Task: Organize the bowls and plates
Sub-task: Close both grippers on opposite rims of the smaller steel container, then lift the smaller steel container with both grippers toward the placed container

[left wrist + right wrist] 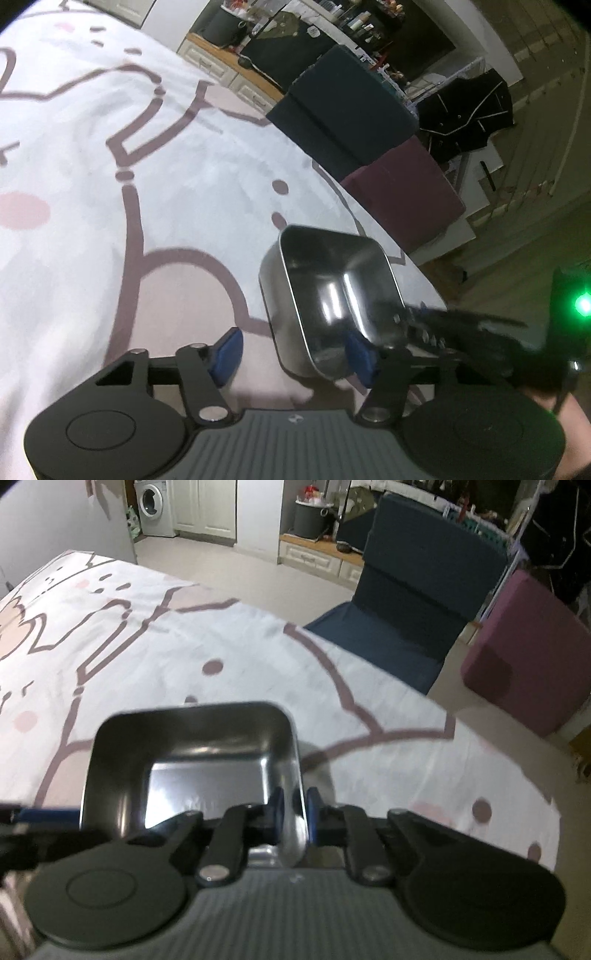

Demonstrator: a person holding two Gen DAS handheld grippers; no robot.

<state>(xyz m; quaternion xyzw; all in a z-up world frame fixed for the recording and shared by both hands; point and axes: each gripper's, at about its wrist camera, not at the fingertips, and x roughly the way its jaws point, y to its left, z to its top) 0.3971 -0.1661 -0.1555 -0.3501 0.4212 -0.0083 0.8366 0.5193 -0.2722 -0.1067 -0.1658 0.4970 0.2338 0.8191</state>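
My right gripper, nearest the lens, is pinching its fingers onto the right wall of the steel bowl sitting on the patterned bed, while my left gripper is straddling its near-left corner, fingers apart, probably to steady a lift.

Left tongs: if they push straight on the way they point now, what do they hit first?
Probably the steel tray: the left tongs straddle its near left wall, one fingertip outside, the other inside. Straight on runs along that wall, then down into the printed cloth. Depth is unclear.
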